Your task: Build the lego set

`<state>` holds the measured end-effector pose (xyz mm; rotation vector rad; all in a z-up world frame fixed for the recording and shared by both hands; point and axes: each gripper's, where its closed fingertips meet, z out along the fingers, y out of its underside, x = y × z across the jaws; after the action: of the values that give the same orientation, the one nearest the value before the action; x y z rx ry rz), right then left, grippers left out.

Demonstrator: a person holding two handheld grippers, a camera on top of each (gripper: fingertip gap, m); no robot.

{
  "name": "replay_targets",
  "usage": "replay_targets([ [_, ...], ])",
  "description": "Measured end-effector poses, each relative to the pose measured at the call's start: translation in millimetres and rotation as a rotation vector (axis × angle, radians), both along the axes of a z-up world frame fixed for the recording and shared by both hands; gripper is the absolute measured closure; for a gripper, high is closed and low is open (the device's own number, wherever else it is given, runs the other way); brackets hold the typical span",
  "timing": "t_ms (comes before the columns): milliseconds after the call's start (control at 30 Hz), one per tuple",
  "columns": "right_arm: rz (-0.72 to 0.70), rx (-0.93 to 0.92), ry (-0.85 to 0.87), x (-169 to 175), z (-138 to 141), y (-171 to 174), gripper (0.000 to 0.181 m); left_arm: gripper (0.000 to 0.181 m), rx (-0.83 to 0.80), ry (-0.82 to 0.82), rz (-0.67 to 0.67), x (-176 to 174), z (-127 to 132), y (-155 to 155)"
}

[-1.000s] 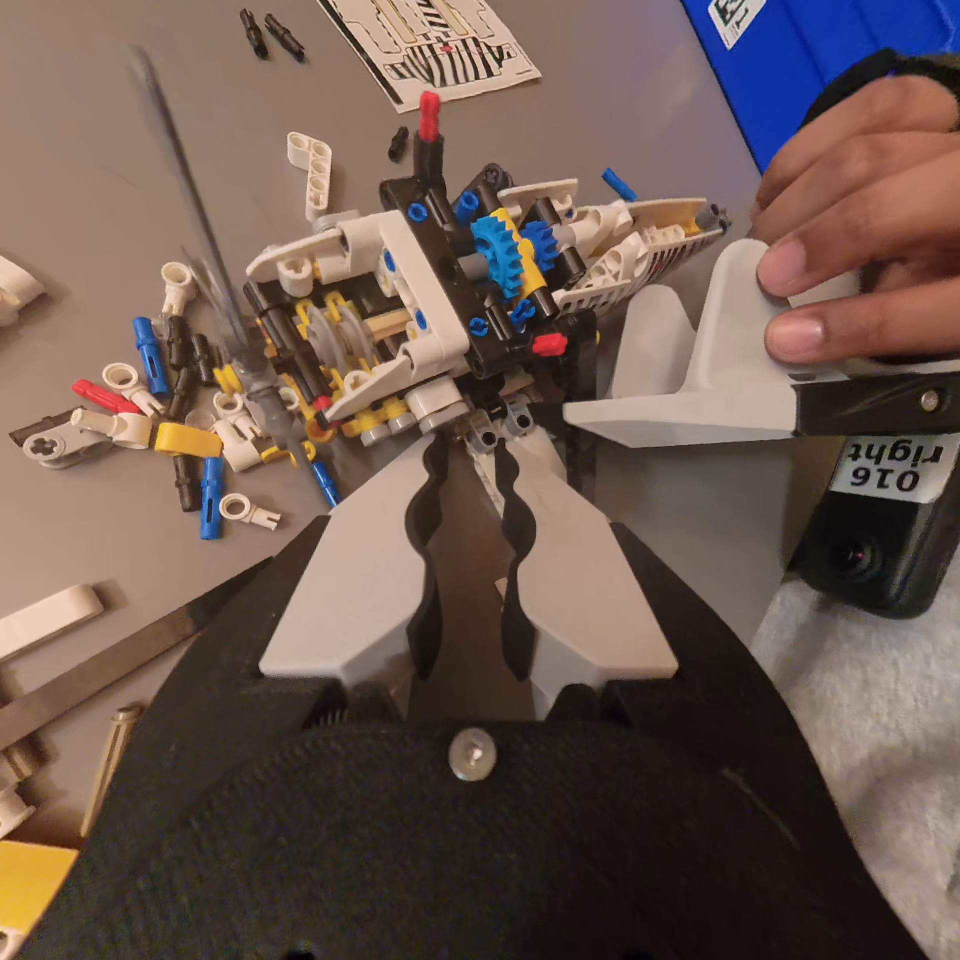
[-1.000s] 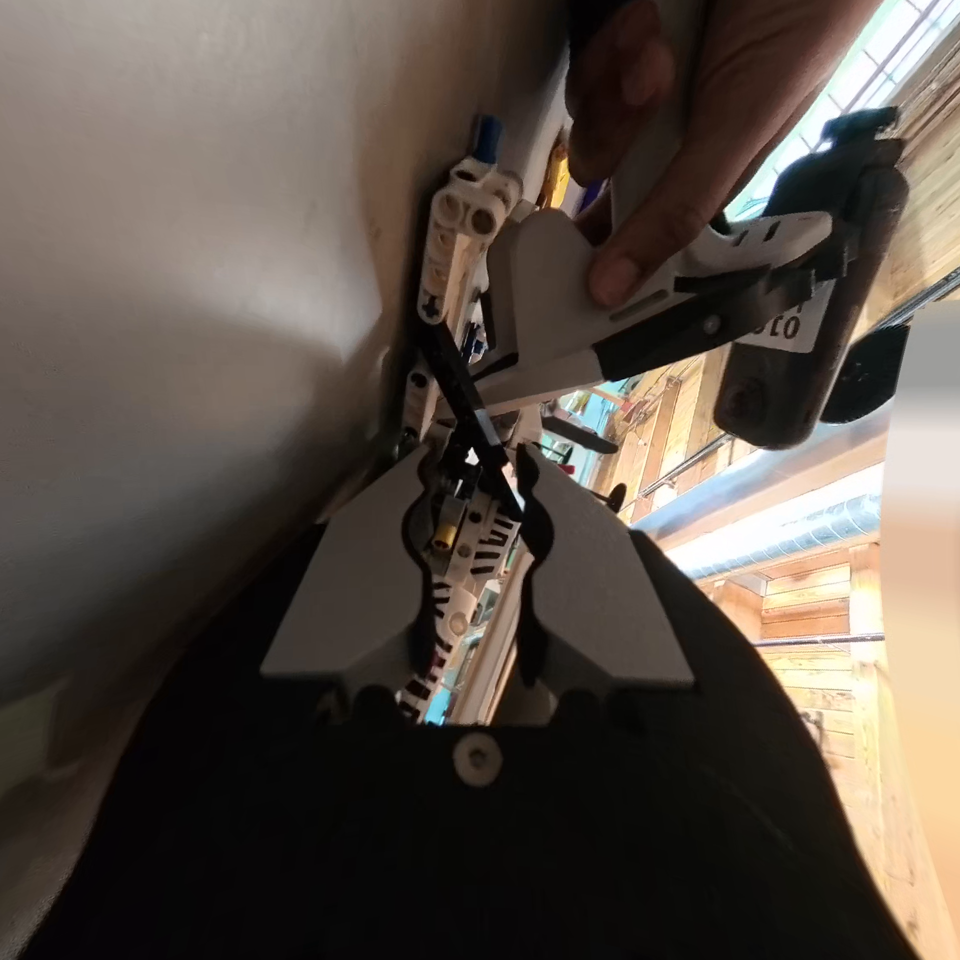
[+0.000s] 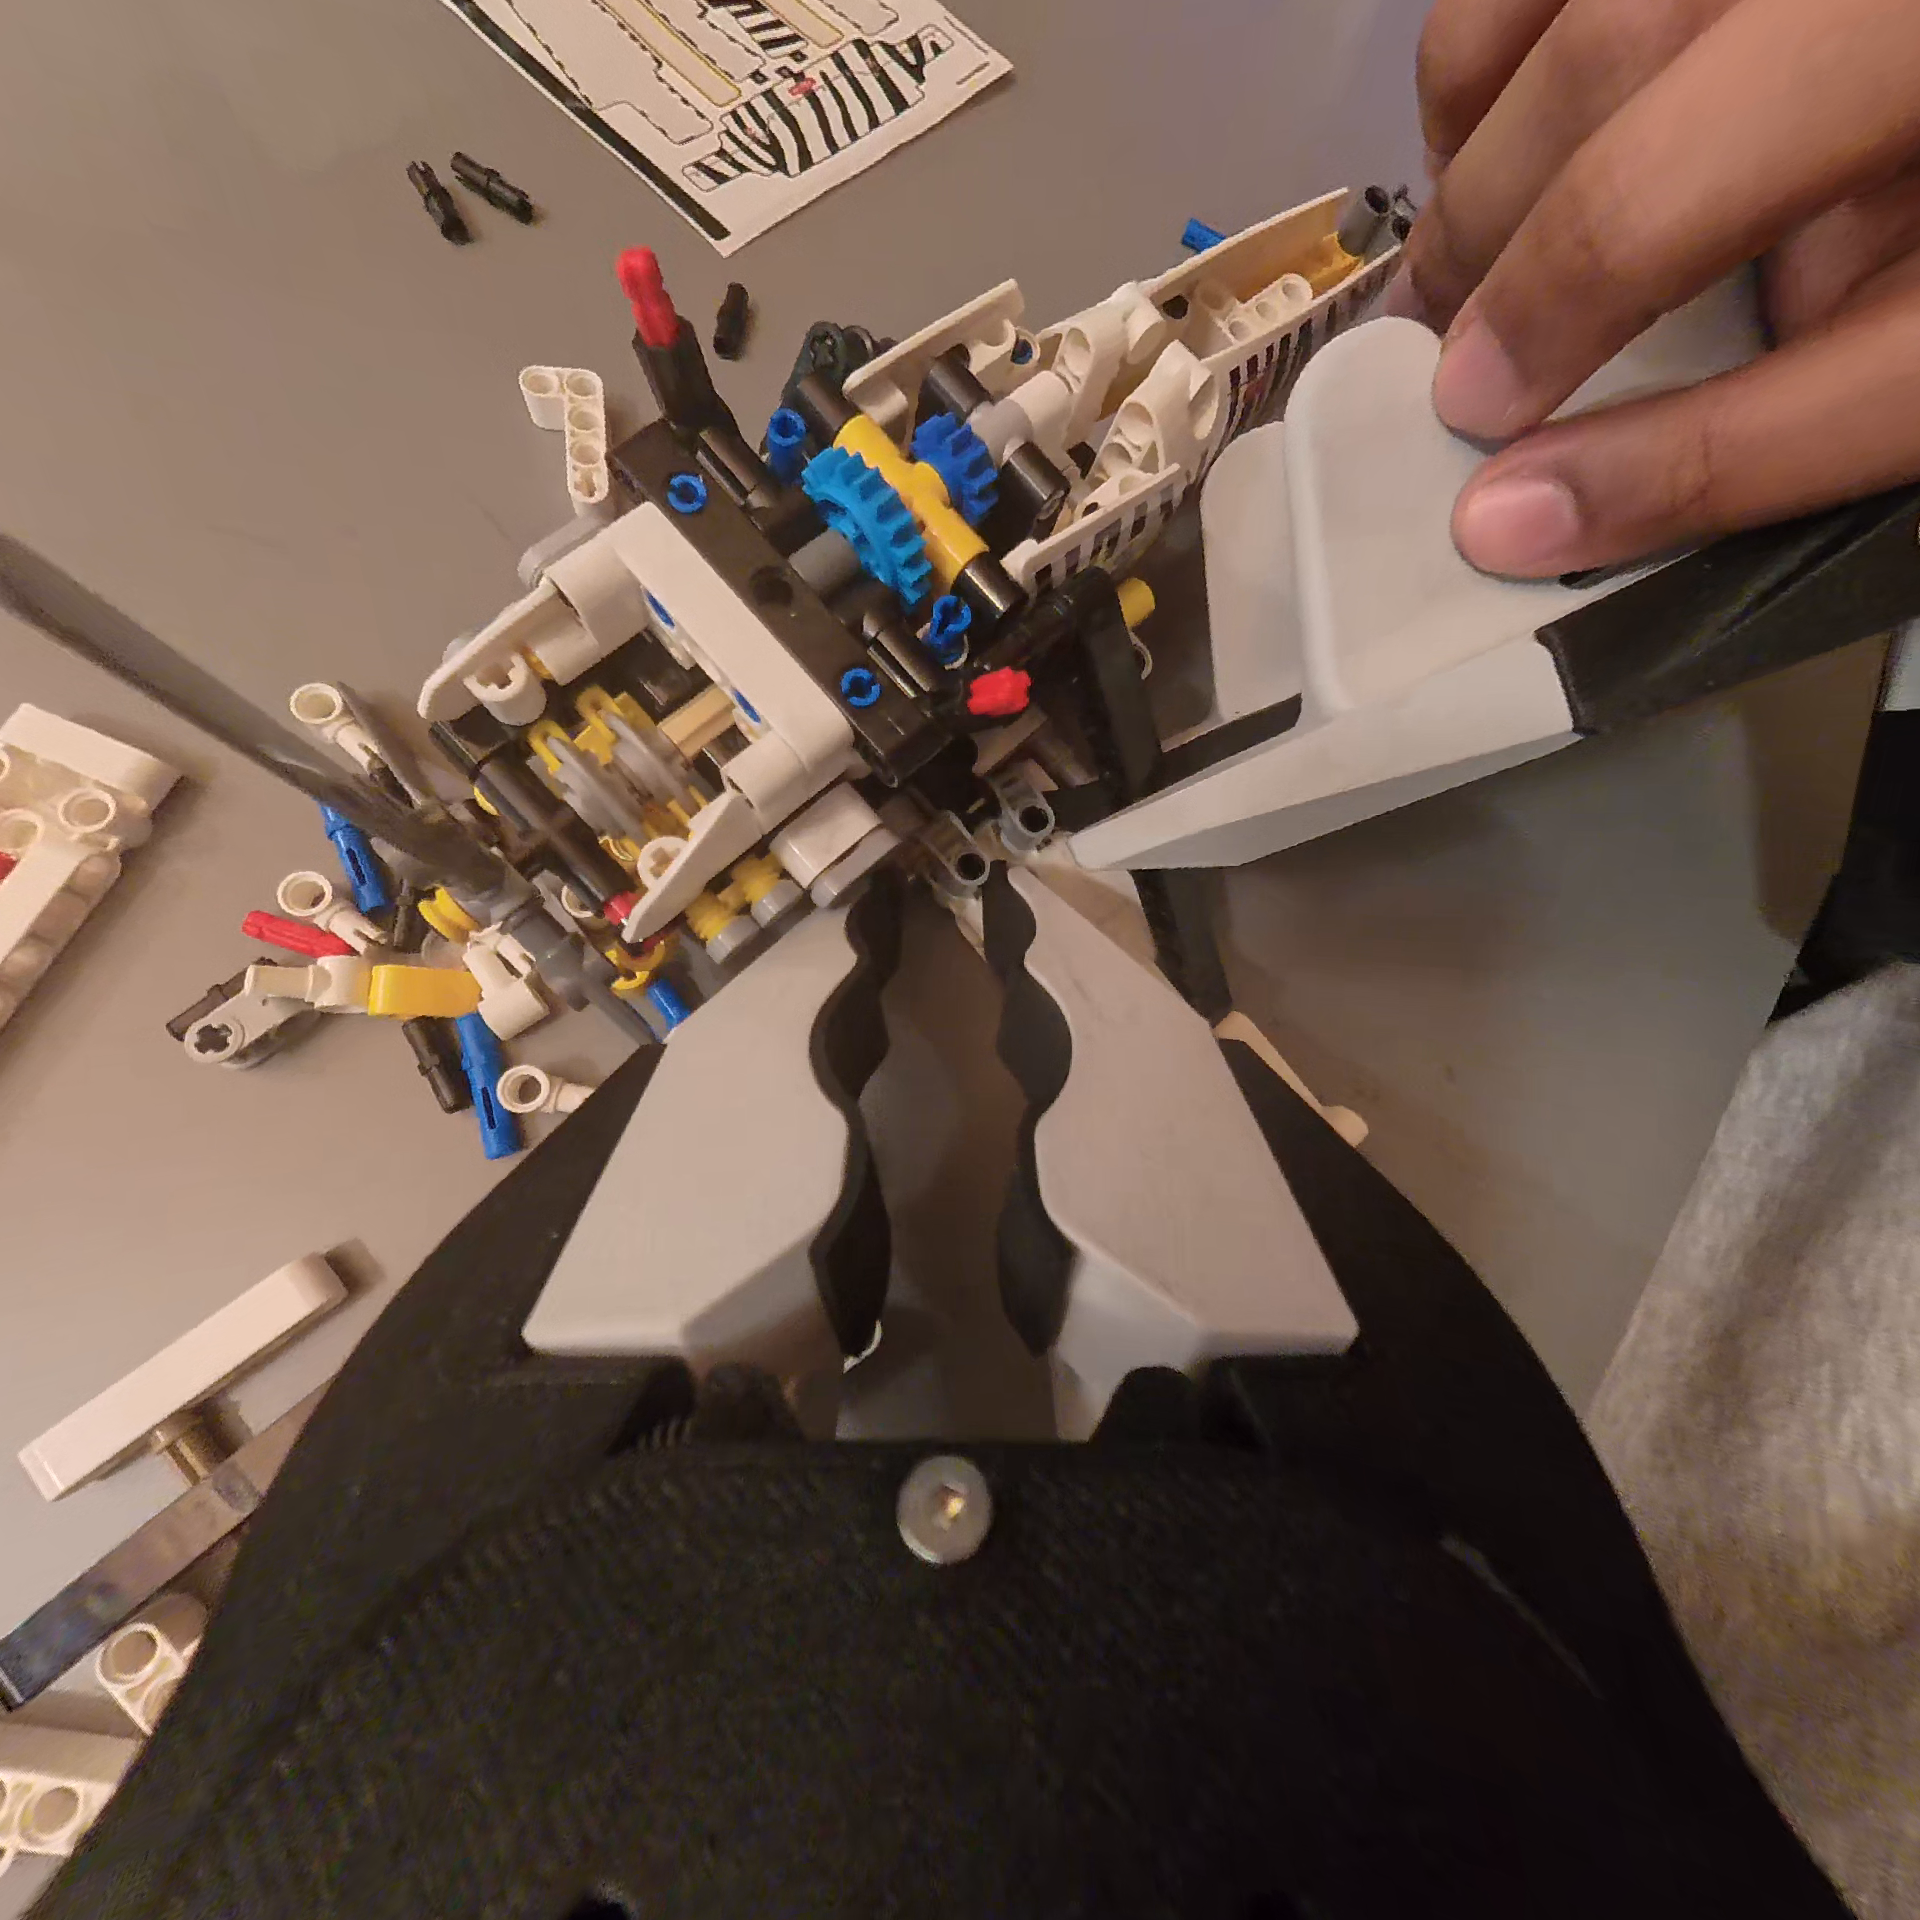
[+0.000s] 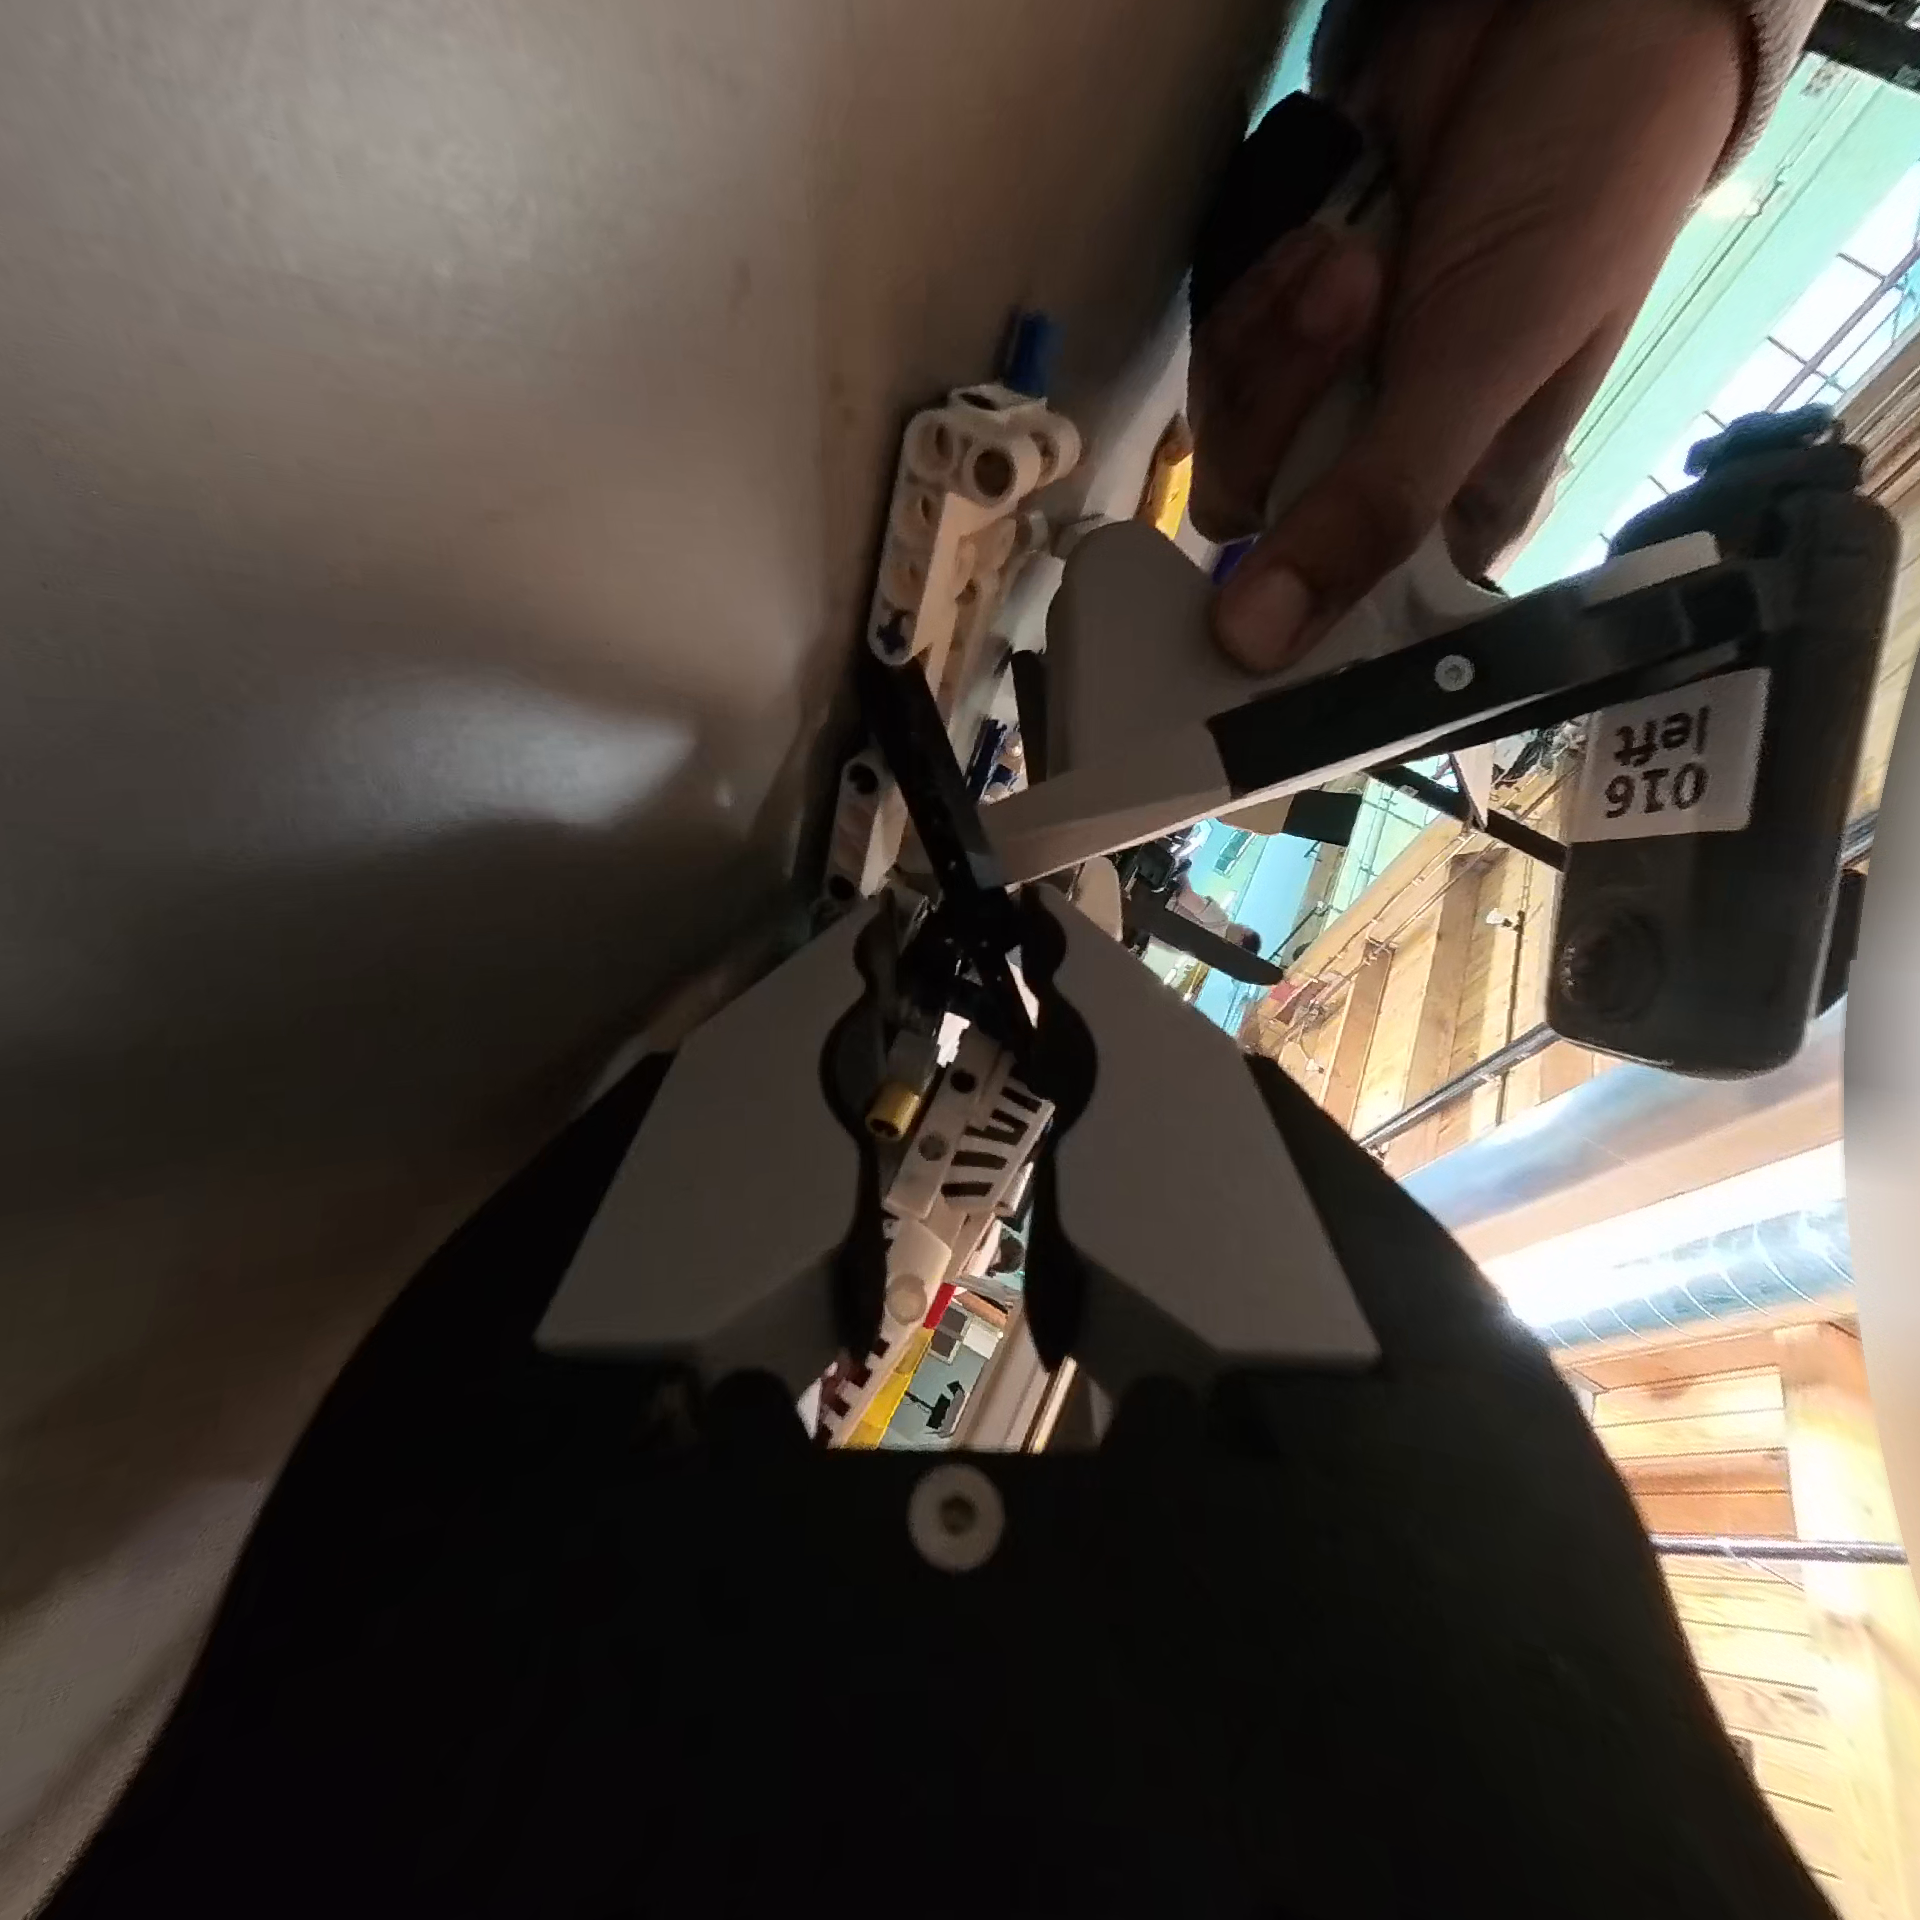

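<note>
The half-built lego model is held above the surface, pinched at its near end by the left gripper and along its striped body by the right gripper; both grips should be kept steady while parts are pressed

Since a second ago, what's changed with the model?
The model has swung in the left wrist view, its striped end now higher toward the hand; the loose parts shifted with the view. Both grippers, left and right, stay closed on the model.
</note>
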<state>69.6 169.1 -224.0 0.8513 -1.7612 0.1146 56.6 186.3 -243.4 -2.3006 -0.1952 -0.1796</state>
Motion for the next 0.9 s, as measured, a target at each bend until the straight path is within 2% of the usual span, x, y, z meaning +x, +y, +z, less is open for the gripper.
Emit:
replay_targets([
  [700,0.022,0.003,-0.023,0.6,-1.1,-1.5,0.161,0.165,-0.012,0.061,-0.030,0.1,-1.6,-1.2],
  [900,-0.002,0.001,-0.003,-1.1,-0.2,-1.2,0.161,0.165,-0.001,-0.008,-0.025,-1.2,-1.2,-1.2],
])
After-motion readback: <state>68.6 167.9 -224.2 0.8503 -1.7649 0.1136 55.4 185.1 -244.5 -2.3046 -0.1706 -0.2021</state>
